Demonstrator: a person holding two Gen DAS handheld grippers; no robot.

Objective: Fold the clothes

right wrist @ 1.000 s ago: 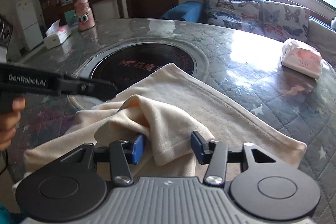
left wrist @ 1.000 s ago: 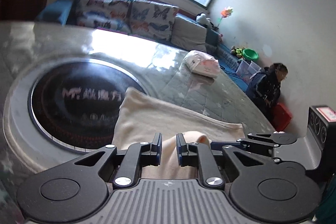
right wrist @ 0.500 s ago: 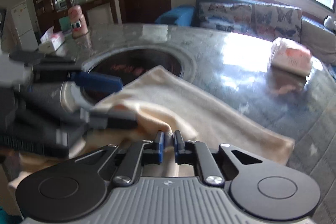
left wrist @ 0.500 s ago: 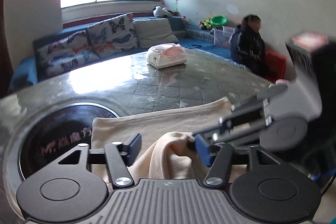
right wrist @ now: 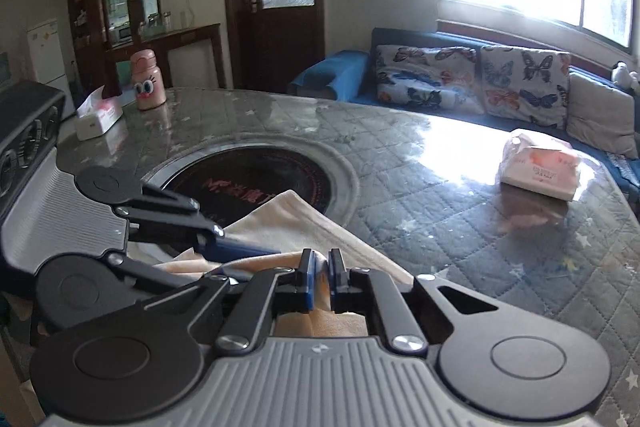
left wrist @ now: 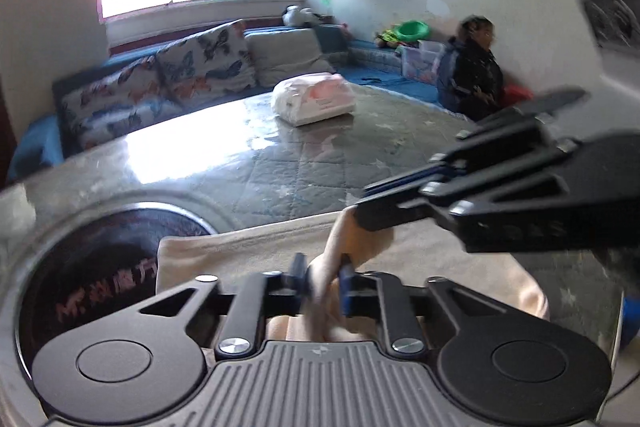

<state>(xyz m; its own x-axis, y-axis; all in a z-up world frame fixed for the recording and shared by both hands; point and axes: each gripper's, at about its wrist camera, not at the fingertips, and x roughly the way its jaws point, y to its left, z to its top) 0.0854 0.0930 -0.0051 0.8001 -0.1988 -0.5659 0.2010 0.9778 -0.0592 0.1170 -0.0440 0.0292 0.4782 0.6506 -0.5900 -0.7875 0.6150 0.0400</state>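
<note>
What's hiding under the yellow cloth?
The cream cloth covers part of the table and the near edge of its round black plate. Anything else underneath is hidden.

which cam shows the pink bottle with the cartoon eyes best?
Right wrist view. The pink bottle stands sharp and unblocked on the far side of the table, next to a tissue box. The left wrist view looks toward the sofa and window, so it shows none of it.
</note>
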